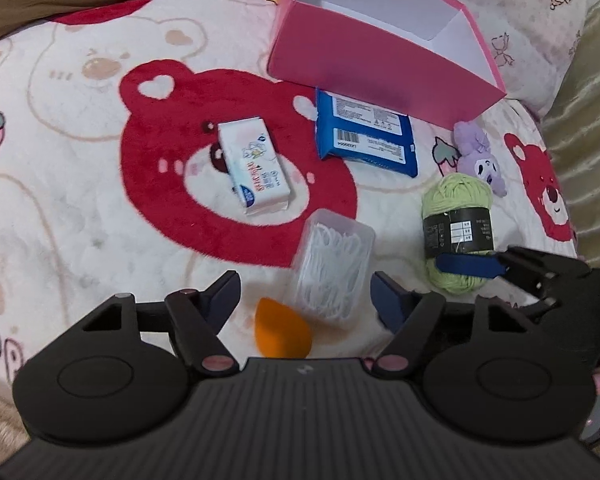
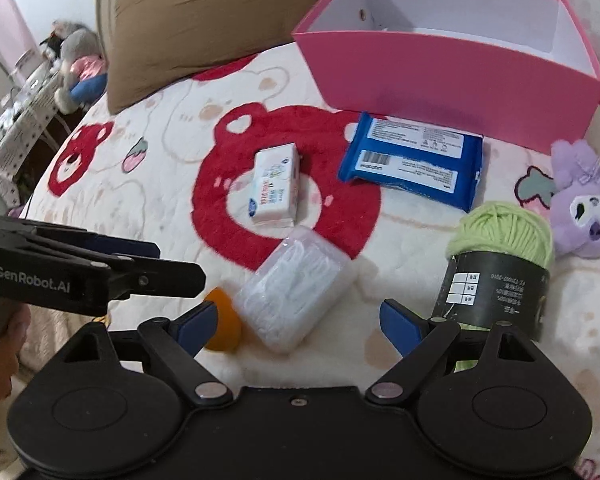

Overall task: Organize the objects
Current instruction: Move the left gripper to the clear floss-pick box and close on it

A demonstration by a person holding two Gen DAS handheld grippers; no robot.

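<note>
on the bed: a bear-print blanket (image 1: pixel 80 200) carried every loose item, with an open pink box (image 1: pixel 380 56) at the far side, white inside.
near the box: a blue wipes pack (image 1: pixel 364 136) lay just in front of its near wall, label side up.
middle: a white tissue pack (image 1: pixel 256 168) rested on the big red bear face, well left of the wipes.
near centre: a clear box of floss picks (image 1: pixel 332 268) lay tilted, with an orange sponge (image 1: pixel 282 332) just beside its near-left corner.
right side: a green yarn ball (image 1: pixel 458 236) with a dark paper band stood near a purple plush toy (image 1: pixel 478 156), which lay farther off.
left gripper (image 1: pixel 304 292): its fingers were spread, the floss box and sponge showing between them, nothing pinched.
right gripper (image 2: pixel 298 318): its fingers were spread wide over the floss box, the pads clear of it.
left wrist view only: one blue pad of the right gripper crossed in front of the yarn's near end; whether it touched, i could not tell.
right wrist view only: the left gripper's side reached in from the left; a brown pillow (image 2: pixel 204 28) and a grey stuffed toy (image 2: pixel 76 64) lay far left, beyond the bed.
</note>
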